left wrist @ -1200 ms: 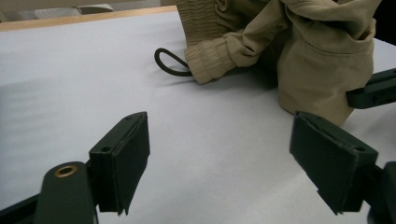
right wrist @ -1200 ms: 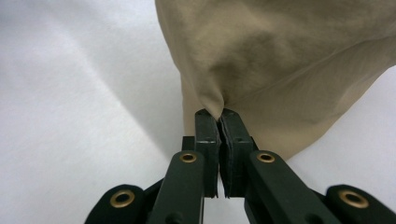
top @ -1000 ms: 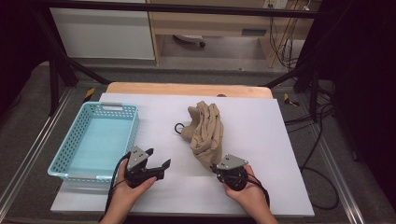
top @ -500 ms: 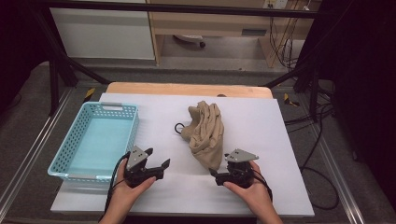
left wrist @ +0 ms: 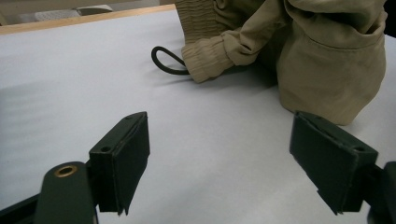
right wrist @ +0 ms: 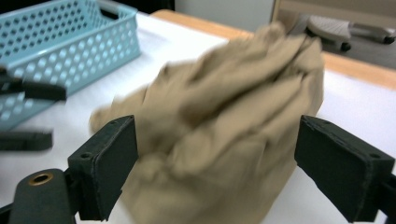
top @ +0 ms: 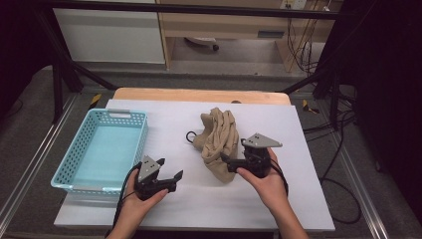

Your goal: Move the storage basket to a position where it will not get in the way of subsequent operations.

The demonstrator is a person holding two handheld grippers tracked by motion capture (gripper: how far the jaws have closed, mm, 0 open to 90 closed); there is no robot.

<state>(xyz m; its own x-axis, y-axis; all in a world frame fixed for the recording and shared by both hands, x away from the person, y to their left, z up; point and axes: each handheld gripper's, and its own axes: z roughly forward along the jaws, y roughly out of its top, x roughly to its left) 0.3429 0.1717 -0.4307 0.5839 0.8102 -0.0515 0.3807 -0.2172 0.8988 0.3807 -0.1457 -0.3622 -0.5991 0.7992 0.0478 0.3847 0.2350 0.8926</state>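
- Where the person's forearms come in at the near table edge, the left gripper [top: 170, 173] sits low over the white table [top: 308, 149], jaws spread wide with nothing between them (only bare tabletop lies between the two black pads in the left gripper view).
- Right gripper [top: 226, 160], raised a little off the table, points at the near end of the tan garment [top: 219, 142]; its jaws have just been opening and now stand wide.
- Right gripper view: the crumpled tan cloth [right wrist: 224, 130] bulks up beyond and between the two pads, blurred; neither pad presses on it, so nothing is held.
- Garment lies bunched in a heap near the middle of the table, just ahead of the right gripper; a ribbed cuff [left wrist: 205, 58] pokes out on the side toward the basket.
- Black loop of cord [left wrist: 166, 63] lies on the table touching that cuff.
- Light blue perforated basket [top: 64, 172] stands at the table's left side, apart from the garment, just beyond the left hand [top: 137, 206].
- Wooden table edge [top: 199, 94] runs along the far side.
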